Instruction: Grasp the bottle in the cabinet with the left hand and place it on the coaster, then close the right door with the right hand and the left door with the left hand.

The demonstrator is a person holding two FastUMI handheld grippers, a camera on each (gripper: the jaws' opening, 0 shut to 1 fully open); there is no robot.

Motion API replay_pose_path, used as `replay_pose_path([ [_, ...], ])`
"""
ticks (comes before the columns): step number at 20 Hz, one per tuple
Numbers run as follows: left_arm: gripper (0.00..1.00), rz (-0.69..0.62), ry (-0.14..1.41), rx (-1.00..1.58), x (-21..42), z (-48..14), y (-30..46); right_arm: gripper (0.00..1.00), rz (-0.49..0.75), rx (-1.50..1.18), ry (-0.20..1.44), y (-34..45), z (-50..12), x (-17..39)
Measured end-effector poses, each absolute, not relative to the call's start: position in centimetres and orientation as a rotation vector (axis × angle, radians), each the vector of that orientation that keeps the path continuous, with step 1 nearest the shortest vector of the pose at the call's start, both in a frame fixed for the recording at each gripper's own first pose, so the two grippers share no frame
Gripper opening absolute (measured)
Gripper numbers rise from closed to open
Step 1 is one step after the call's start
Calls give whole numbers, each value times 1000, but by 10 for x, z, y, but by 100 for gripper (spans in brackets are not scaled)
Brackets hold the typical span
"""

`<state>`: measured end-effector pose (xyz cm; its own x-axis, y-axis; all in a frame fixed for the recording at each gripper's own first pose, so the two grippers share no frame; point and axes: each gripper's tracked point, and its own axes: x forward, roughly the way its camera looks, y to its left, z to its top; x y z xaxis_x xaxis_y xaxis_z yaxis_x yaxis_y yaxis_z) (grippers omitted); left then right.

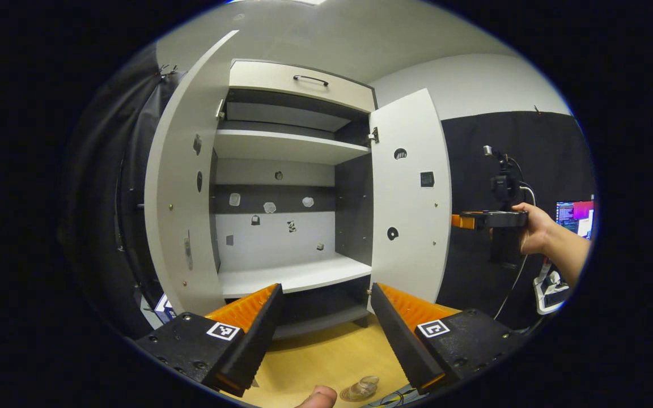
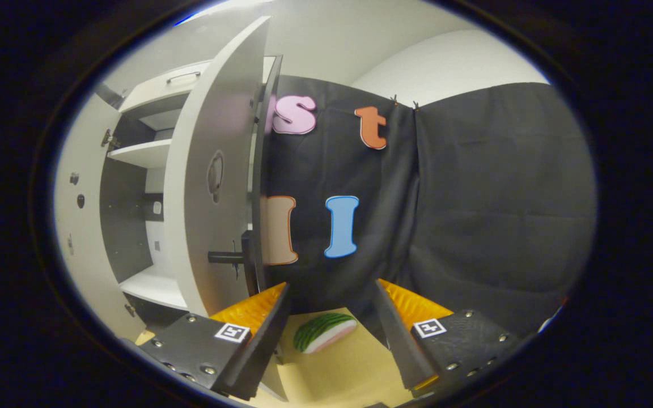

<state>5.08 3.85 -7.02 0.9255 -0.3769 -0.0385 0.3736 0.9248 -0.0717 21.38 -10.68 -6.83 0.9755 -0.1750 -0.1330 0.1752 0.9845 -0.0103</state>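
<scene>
While both doors stand open, the left gripper [image 1: 326, 328] hangs spread and empty before the cabinet [image 1: 298, 170], over the tabletop [image 1: 326, 357]. Its shelves hold no bottle; a clear object [image 1: 362, 389], perhaps the bottle on the coaster, sits at the tabletop's near edge, too cut off to tell. Beyond the right door [image 1: 411, 198], a hand [image 1: 533, 226] holds the right gripper [image 1: 462, 220]. In the right gripper view that gripper [image 2: 332, 334] is spread and empty beside the right door's [image 2: 213, 170] outer face, with a watermelon slice [image 2: 323, 333] on the tabletop between its fingers.
</scene>
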Motion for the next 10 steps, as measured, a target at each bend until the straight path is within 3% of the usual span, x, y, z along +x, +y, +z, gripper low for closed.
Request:
replay_pose_path([
  [10, 98, -249, 53, -77, 44, -63, 93, 89, -205, 0, 151, -107, -67, 215],
])
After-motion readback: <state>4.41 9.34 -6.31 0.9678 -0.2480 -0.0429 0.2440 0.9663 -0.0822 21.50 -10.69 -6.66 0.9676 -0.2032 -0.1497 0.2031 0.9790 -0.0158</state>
